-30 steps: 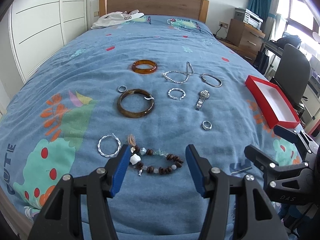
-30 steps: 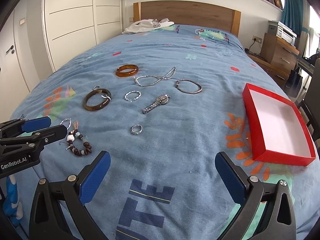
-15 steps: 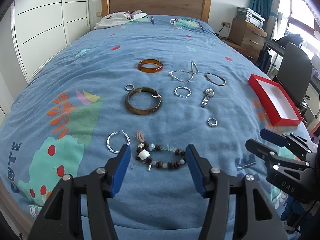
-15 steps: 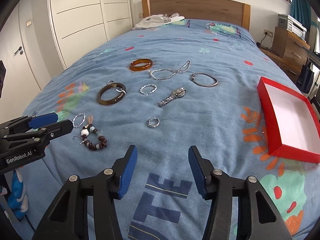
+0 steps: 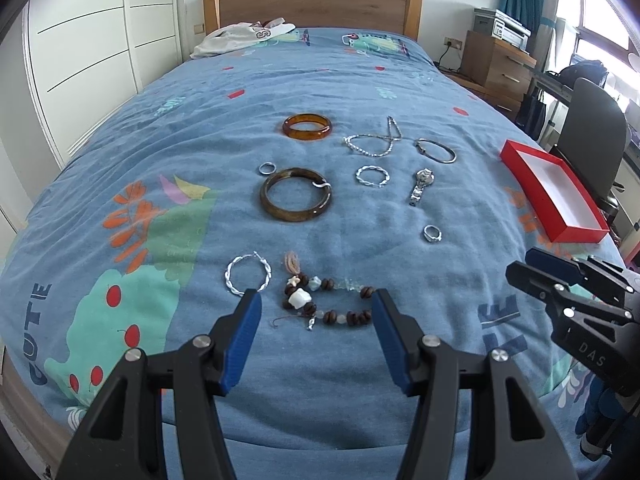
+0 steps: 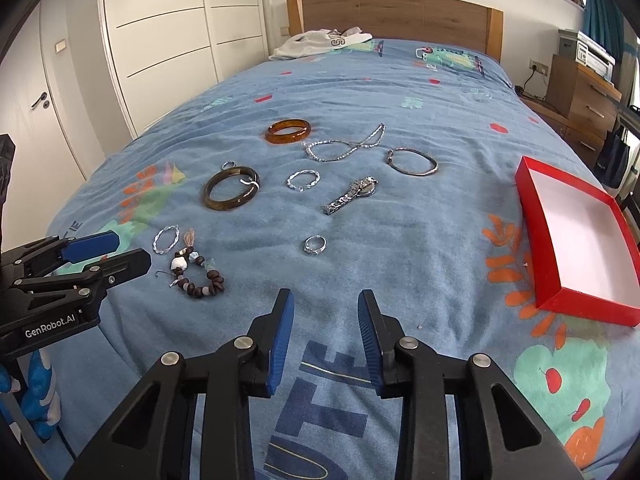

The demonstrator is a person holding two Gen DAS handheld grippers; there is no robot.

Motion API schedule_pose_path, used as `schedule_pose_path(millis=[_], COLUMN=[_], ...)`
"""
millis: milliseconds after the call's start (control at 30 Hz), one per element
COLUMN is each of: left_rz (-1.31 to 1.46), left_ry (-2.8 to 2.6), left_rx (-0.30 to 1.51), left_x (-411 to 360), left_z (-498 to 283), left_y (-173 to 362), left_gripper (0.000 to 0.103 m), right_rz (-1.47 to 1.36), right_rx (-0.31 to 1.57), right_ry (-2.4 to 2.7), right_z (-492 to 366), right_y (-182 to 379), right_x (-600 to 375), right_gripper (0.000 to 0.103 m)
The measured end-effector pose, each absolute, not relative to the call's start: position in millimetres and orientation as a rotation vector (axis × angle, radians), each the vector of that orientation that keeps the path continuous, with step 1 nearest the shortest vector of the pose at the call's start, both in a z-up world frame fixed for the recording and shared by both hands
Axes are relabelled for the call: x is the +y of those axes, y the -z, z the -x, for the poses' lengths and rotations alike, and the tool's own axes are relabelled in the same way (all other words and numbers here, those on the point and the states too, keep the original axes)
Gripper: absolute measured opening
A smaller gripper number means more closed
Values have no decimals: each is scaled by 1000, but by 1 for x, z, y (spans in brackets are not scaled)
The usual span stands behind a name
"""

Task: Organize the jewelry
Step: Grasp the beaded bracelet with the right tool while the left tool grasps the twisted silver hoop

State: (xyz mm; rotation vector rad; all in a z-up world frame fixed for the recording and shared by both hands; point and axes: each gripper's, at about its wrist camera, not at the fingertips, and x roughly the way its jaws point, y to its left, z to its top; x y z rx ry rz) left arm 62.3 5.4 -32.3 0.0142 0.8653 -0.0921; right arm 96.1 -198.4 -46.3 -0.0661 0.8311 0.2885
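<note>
Jewelry lies on a blue bedspread [image 5: 160,128]: a beaded bracelet [image 5: 326,302], a twisted silver hoop [image 5: 248,276], a dark brown bangle [image 5: 295,199], an amber bangle [image 5: 307,127], a silver chain [image 5: 372,144], a watch [image 5: 421,186] and a ring [image 5: 433,234]. A red box [image 6: 580,236] with a white inside lies open at the right. My left gripper [image 5: 316,320] is open and empty, just short of the beaded bracelet. My right gripper [image 6: 325,322] is open and empty, above the bedspread short of the ring [image 6: 315,245].
A small ring [image 5: 266,168], a twisted silver bracelet [image 5: 372,176] and a thin bangle [image 5: 435,151] also lie on the bed. White clothing [image 5: 244,36] sits by the wooden headboard. A dresser [image 5: 496,64] and a chair [image 5: 592,120] stand to the right.
Both grippers have drawn back from the jewelry. The right gripper's jaws have narrowed from wide open. The left jaws keep their opening.
</note>
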Motion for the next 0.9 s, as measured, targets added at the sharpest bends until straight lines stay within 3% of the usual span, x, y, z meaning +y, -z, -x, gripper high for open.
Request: schedule_pose_path(millis=[633,833,900], left_rz=[133,181,184], left_ry=[61,66,64], left_rx=[937,1000,1011], left_x=[61,69,70], left_z=[-93,-113,-117], left_y=[55,72,76], left_gripper=[51,51,51], right_rz=[65,63,62], right_rx=[856,866,867], right_ry=[-302,-306,-309], right_z=[-110,-122,-126], right_y=[56,62,64], right_x=[-191,-190,-189], right_gripper=[34,41,48])
